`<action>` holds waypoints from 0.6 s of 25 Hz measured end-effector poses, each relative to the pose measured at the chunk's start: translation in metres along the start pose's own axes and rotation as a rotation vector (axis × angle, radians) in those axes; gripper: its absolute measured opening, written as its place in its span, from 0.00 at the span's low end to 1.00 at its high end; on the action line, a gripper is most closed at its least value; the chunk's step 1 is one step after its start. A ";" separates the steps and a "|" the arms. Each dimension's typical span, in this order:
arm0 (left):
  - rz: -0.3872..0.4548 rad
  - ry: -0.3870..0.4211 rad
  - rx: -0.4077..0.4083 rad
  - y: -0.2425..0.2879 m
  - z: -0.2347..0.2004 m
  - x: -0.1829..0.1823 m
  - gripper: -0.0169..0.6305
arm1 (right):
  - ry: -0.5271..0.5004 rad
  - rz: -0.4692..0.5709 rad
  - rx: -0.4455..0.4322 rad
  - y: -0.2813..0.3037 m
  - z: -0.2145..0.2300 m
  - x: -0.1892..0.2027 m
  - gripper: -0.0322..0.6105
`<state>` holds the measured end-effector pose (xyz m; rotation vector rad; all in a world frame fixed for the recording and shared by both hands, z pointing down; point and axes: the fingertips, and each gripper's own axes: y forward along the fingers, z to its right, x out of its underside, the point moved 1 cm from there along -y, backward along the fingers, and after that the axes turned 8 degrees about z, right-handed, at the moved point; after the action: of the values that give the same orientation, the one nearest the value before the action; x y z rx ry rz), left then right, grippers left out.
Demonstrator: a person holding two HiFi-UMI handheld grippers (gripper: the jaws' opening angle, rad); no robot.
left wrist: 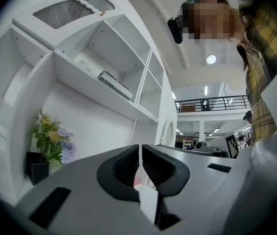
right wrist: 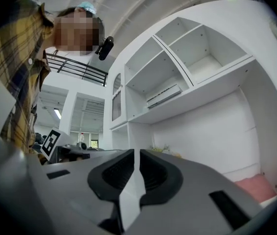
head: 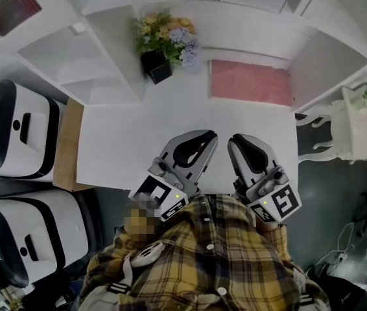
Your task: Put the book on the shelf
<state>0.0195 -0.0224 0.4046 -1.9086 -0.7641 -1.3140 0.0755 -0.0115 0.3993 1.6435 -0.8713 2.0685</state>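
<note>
White worktop point(head: 118, 148), bare across the middle. A black pot of flowers point(head: 164, 41) stands near its far edge, about halfway along. The left tool point(head: 201, 140) hangs over the near edge close to the person's body, its jaws drawn almost together with nothing between them. Just to its right the right tool point(head: 240, 142) is the same: closed and empty. The pink book point(head: 249, 81) lies flat by the far edge towards the far right corner, apart from the pot and well apart from both tools. The shelf point(left wrist: 104, 58) sits above the back of the worktop, and one compartment already holds a flat thing, likely another book point(left wrist: 115, 83).

Nothing is gripped yet, so the risks lie ahead. As I judge it:

- **Flowers:** a left tool reaching over to help could clip the pot and tip it, as it stands beside the way to the book.
- **Flat book:** there is no edge standing up to pinch. A jaw pushed at it may only slide it to the back wall or off the right edge.
- **Loose cover:** if only the cover is caught, the book may fall open and slip out.
- **Shelf lip:** lifted at a tilt, the book could strike the front of the shelf and be knocked loose.
</note>
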 end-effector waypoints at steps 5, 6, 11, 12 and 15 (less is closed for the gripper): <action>-0.001 0.033 -0.018 -0.003 -0.004 0.008 0.06 | 0.070 -0.019 0.001 0.005 0.005 0.012 0.09; -0.002 0.033 -0.020 -0.003 -0.005 0.009 0.06 | 0.077 -0.022 -0.003 0.006 0.005 0.014 0.09; -0.009 0.030 -0.024 -0.003 -0.007 0.012 0.06 | 0.099 -0.024 -0.016 0.010 0.005 0.017 0.08; -0.011 0.028 -0.027 -0.003 -0.007 0.012 0.06 | 0.098 -0.026 -0.020 0.011 0.005 0.018 0.08; -0.016 0.026 -0.039 -0.003 -0.009 0.013 0.06 | 0.090 -0.028 -0.036 0.013 0.004 0.018 0.08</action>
<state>0.0163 -0.0267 0.4199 -1.9160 -0.7470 -1.3701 0.0655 -0.0251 0.4145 1.5226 -0.8455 2.0787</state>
